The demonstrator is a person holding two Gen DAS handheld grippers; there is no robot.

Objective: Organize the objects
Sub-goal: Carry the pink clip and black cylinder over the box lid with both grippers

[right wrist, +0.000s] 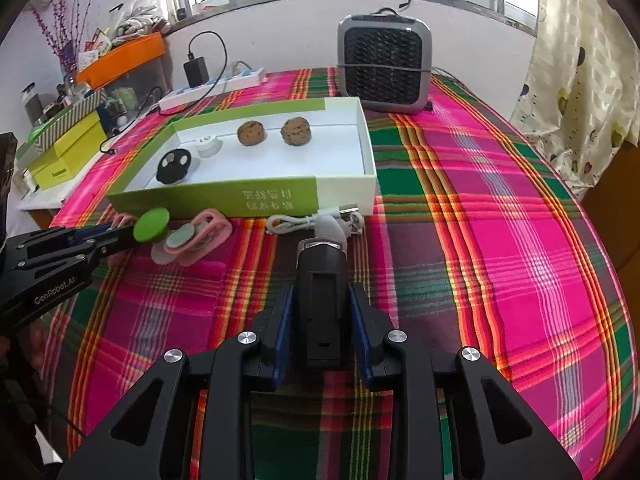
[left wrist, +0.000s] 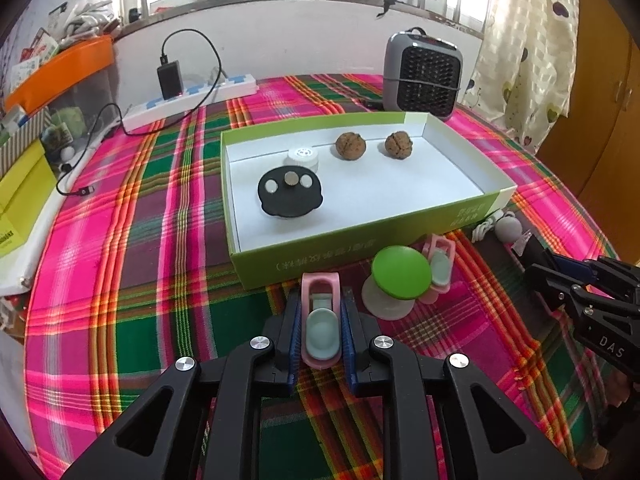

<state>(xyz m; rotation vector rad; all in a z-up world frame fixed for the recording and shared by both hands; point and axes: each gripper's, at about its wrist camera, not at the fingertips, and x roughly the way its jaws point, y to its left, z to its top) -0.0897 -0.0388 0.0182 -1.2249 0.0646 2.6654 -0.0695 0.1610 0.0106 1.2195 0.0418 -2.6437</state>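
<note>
Left gripper (left wrist: 320,328) jaws clamping pink plastic clip (left wrist: 320,320), right gripper (right wrist: 320,320) jaws clamping boxy black device (right wrist: 320,300)

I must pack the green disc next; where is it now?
The green disc lies outside the box, by its near wall, between two pink clips; the left gripper holds one.

Two walnuts (left wrist: 351,145) placed in box (left wrist: 360,236) at frame centre; heater (left wrist: 422,76) positioned behind it, power strip (left wrist: 192,100) upper left.
</note>
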